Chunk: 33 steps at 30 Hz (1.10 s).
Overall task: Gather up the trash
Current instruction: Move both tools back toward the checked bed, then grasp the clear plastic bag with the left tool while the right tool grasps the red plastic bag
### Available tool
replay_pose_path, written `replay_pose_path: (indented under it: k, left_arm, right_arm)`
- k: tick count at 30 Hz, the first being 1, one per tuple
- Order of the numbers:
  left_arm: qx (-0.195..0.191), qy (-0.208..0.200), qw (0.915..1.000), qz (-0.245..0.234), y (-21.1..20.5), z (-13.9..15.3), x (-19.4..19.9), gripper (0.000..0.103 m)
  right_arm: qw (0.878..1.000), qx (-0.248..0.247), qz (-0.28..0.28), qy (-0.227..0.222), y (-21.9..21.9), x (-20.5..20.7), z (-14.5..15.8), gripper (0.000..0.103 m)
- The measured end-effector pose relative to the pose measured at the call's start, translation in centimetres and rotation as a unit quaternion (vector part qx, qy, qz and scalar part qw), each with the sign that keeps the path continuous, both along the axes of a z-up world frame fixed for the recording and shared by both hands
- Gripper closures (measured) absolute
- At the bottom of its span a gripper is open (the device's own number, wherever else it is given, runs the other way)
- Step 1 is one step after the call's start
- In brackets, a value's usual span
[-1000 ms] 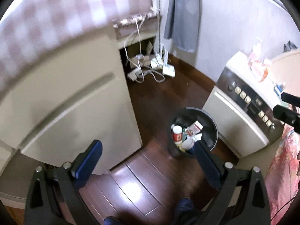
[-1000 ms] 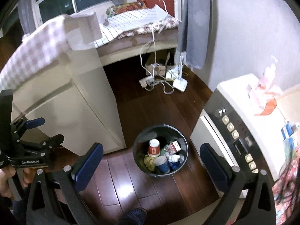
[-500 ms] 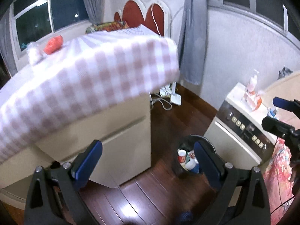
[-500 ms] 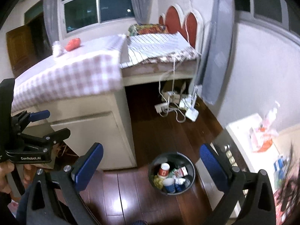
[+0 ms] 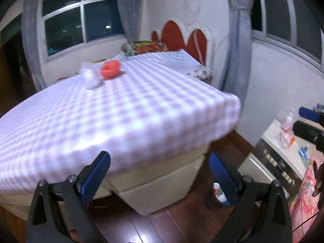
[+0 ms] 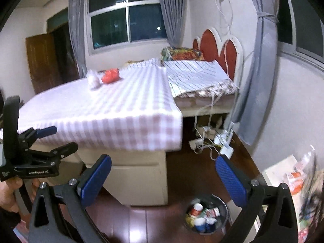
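Observation:
A crumpled red piece of trash [image 5: 110, 69] and a crumpled white one [image 5: 89, 76] lie on the far side of the checkered bed [image 5: 113, 117]; both show in the right wrist view, the red one [image 6: 110, 75] and the white one [image 6: 92, 80]. My left gripper [image 5: 160, 174] is open and empty, off the bed's near corner. My right gripper [image 6: 164, 180] is open and empty above the floor. The dark trash bin [image 6: 208, 214] with cups and wrappers stands on the floor below it.
A white appliance with buttons [image 5: 277, 162] stands at the right, with bottles on top. Power strips and cables [image 6: 210, 137] lie on the floor under the bed's head end. The left gripper [image 6: 38, 151] shows at the left of the right wrist view.
Both grippers have lifted and tilted up from the bin to the bed top. The bin has dropped to the bottom of both views. Both grippers stay open.

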<state>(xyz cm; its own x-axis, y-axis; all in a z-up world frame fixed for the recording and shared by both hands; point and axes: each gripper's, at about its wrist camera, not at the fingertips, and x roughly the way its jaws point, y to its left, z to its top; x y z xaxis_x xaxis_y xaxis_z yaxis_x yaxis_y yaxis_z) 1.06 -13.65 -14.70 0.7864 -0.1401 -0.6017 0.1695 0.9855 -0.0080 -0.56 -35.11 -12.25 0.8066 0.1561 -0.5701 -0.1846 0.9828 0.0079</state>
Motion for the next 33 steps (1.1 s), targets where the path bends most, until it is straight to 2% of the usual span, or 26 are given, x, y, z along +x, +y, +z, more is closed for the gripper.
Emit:
replay_pose_path:
  k: [3,7,11,14,19,24,26,30,32,33]
  left_arm:
    - [-0.012,-0.004,0.9996,0.024,3.0,1.1,1.3,0.004]
    - [-0.010,-0.007,0.9977,0.067,6.4,2.3,4.3,0.005]
    - [-0.010,-0.009,0.9957,0.092,8.6,3.4,9.1,0.010]
    - [-0.012,-0.003,0.9949,0.100,9.8,3.2,12.4,0.013]
    - [-0.026,0.041,0.9930,0.108,11.6,1.8,20.0,0.023]
    - [-0.017,0.073,0.9924,0.098,11.5,1.2,24.9,0.024]
    - [-0.019,0.101,0.9903,0.093,11.7,0.4,26.9,0.027]
    - [-0.020,0.136,0.9872,0.081,12.8,-0.7,29.3,0.041]
    - [-0.030,0.147,0.9857,0.078,13.8,-1.1,30.1,0.054]
    - [-0.034,0.149,0.9853,0.076,14.3,-1.1,30.2,0.070]
  right_arm:
    - [1.000,0.002,0.018,-0.011,1.8,1.9,1.3,0.000]
    - [0.999,-0.007,0.051,-0.007,4.7,5.7,3.1,0.000]
    - [0.998,-0.011,0.069,0.003,7.8,11.2,4.4,0.000]
    - [0.996,-0.014,0.084,0.015,9.9,15.9,4.2,0.000]
    - [0.994,-0.003,0.099,0.047,12.6,23.7,2.8,0.000]
    - [0.991,0.001,0.108,0.084,15.2,29.9,1.6,0.000]
    - [0.989,0.006,0.109,0.101,16.3,32.0,1.2,0.001]
    - [0.985,0.003,0.118,0.124,18.5,35.0,0.7,0.002]
    - [0.984,0.001,0.123,0.132,19.8,36.5,0.5,0.002]
    - [0.983,0.001,0.125,0.134,20.4,37.1,0.4,0.002]
